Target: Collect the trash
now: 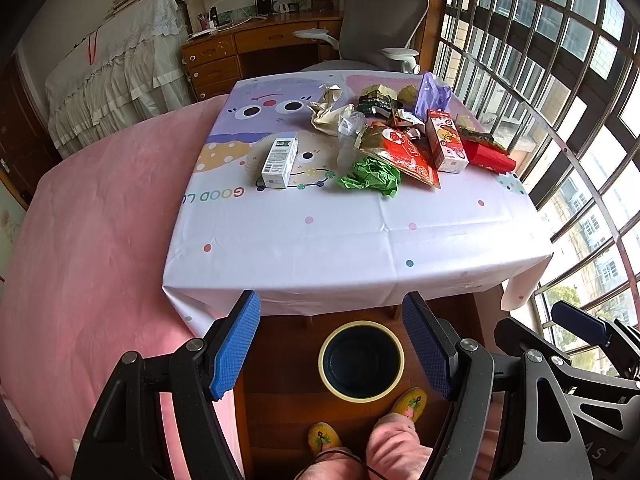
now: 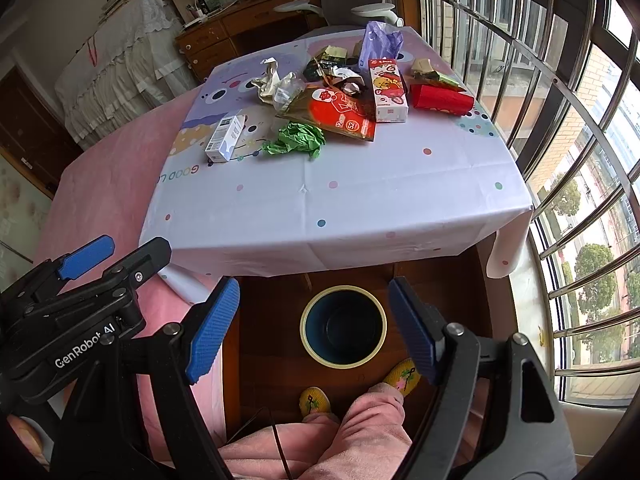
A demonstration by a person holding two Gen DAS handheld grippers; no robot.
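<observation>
Blue-padded left tool (image 1: 331, 346) spread apart, empty, lower frame above one bin (image 1: 361, 361); upper-centre worktop (image 1: 320, 240) holds one white box (image 1: 280, 157), one green wad (image 1: 370, 176). Right view: right tool (image 2: 314, 330) apart, empty, over bin (image 2: 343, 326); trash pile (image 2: 344, 92) upper centre.

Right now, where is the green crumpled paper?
In both wrist views the green crumpled paper lies on the table's near side of the trash pile, between the white box and the red snack packet.

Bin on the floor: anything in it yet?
Looks empty: the bin shows only its dark blue inside and bare bottom in both wrist views.
</observation>
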